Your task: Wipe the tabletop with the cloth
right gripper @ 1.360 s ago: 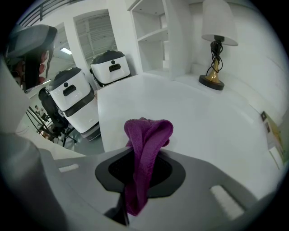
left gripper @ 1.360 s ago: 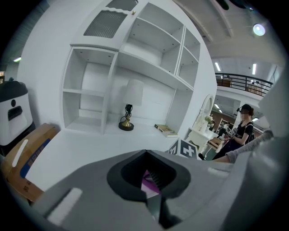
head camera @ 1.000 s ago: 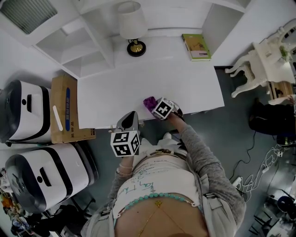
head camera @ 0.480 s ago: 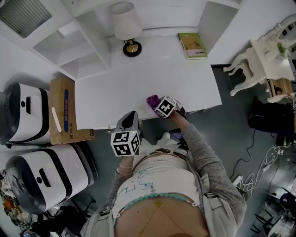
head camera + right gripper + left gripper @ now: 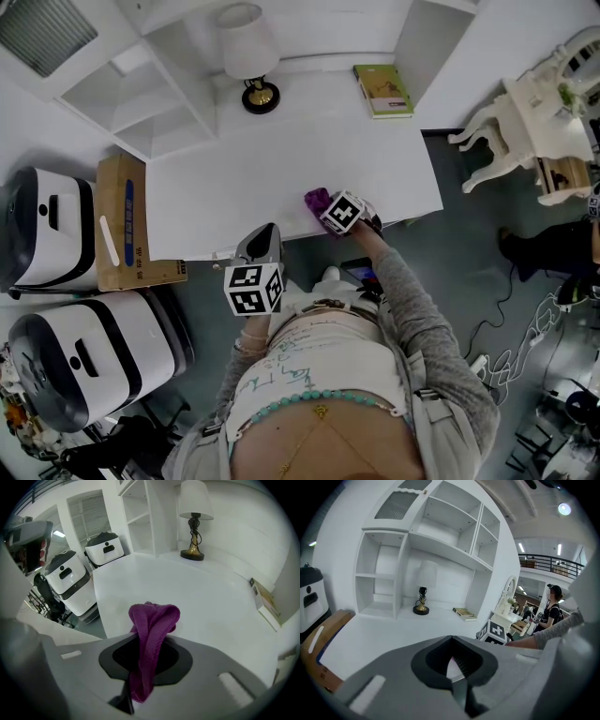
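Holding the purple cloth clamped in our right gripper, we sit at the desk edge, well apart from the lamp. The left gripper, jaws together and empty, hangs farther from the lamp, off the desk.

the cloth is showing as a purple knit — ribbed, rough and matt, its loops plain in the right gripper view. the right gripper is looking like smooth matt grey plastic, with a darker black lining round the jaw opening; the left gripper is showing the same grey plastic and black lining. the tabletop is reading as smooth white with a soft sheen. the lamp base is gleaming like polished brass, its shade looking matt. the box is looking like dull brown cardboard. the white machines are shining like glossy moulded plastic. the sleeve is showing a soft grey knit.
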A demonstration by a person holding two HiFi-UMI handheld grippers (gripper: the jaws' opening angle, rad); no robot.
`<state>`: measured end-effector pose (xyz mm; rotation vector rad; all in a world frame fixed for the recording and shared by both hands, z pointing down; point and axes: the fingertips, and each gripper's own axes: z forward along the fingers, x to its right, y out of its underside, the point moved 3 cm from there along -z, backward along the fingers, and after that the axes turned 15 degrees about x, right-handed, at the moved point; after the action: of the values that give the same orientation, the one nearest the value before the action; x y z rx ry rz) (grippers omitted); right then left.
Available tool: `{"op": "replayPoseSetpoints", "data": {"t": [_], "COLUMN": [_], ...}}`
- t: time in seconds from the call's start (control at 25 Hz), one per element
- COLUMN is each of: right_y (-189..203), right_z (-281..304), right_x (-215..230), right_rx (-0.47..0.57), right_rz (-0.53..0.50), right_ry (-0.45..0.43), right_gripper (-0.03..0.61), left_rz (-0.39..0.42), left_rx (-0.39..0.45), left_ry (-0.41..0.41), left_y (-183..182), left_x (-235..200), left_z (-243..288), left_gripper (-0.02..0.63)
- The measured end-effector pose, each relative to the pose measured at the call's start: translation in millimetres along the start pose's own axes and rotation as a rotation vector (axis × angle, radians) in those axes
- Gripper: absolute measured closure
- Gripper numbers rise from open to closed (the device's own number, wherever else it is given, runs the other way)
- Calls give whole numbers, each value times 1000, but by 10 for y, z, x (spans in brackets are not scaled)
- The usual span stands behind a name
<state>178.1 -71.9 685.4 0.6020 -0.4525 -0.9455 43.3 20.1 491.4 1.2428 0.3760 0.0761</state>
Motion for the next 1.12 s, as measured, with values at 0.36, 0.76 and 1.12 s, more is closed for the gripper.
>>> {"op": "replayPoseSetpoints", "data": {"t": [0.36,0.76,1.12], "right_y": [115,292,435], "right_z": [-105,-279,-425], "right_x": [100,278,461], "right_rx": [7,-5,21], "right_rz": [5,25,36], "right_ry": [17,41,69], "right_gripper": [494,494,494], "left_rz": [1,-3,0], "left_rx": [0,-2,-7], "left_ry": [0,-8,2], "left_y": [39,93,124], "left_x": [178,355,526], "left_z": [19,78,168], "left_gripper": [614,614,614]}}
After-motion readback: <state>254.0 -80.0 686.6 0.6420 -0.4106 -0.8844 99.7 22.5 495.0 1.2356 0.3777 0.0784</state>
